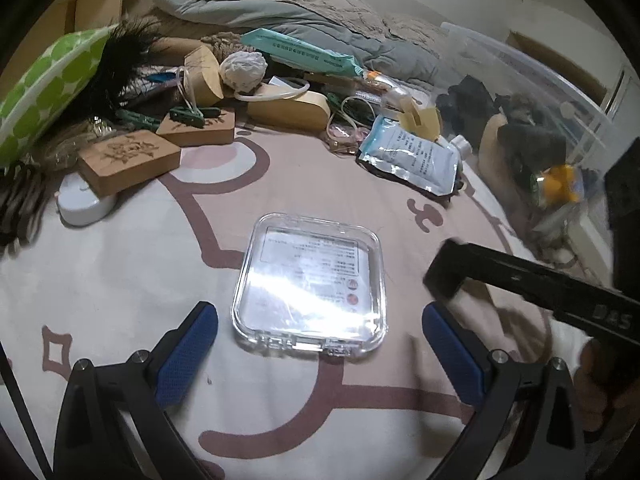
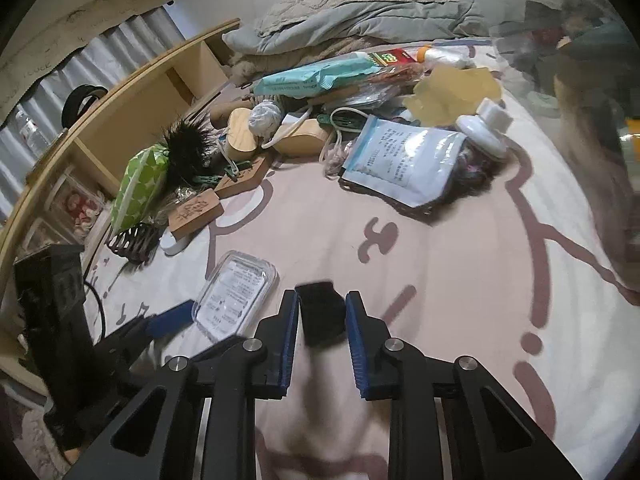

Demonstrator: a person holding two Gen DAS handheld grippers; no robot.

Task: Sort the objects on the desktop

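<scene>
Black block (image 2: 322,312) between right tongs (image 2: 322,300) (clamped)

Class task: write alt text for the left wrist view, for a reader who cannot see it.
A clear plastic case lies flat on a pink-patterned sheet, between the open blue-padded left tongs. The right tongs reach in from the right. Behind lies a clutter of wooden blocks, a foil pouch and a teal packet.

My left gripper (image 1: 320,320) tilts downward with its blue pads (image 1: 186,354) spread wide at the near edge of the clear case (image 1: 310,284), untouching; my right gripper (image 2: 322,322), right of that case, pinches a small black block (image 2: 322,312).
</scene>
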